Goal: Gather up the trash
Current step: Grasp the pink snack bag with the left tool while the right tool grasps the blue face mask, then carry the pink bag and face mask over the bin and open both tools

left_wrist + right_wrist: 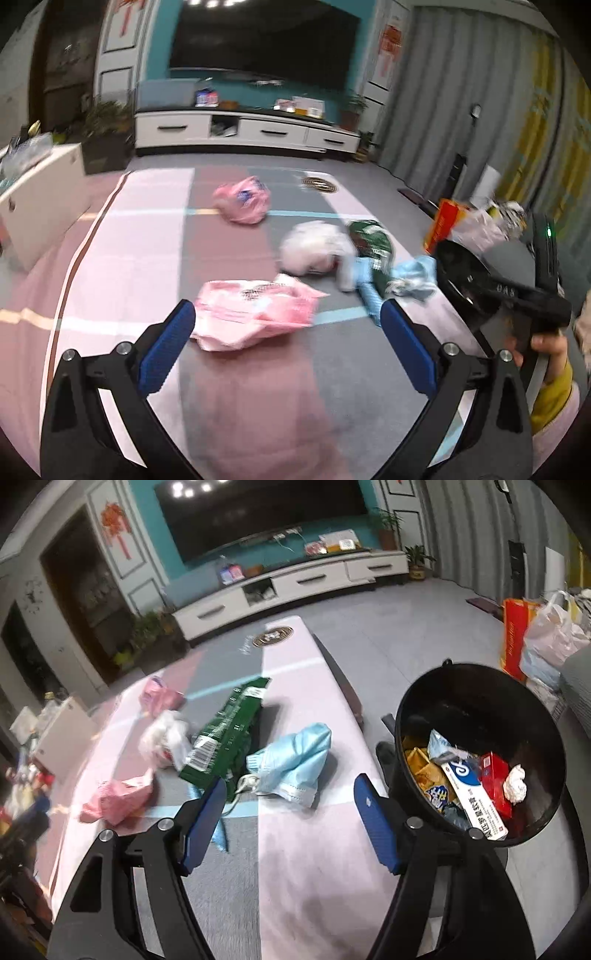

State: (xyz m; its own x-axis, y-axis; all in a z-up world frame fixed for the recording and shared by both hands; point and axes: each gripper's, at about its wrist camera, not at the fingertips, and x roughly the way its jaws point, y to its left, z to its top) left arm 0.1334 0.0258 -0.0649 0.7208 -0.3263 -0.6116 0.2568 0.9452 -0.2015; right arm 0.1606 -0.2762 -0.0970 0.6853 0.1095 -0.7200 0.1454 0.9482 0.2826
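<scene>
Pink wrapper [255, 317] ahead of left gripper [288, 332], jaws wide, empty.

We count two pink plastic bags [242, 199] [251, 317], one white crumpled bag [314, 245], one green wrapper [225, 731], one blue face mask [295, 760] and one black trash bin [546, 716] beside the table.

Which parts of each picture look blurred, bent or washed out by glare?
Left wrist view: the pink bag and white bag are smeared by motion, and the cabinet bows with the fisheye lens. Right wrist view: the green packet is smeared, ceiling lights glare off the television, the bin stays fairly sharp.
</scene>
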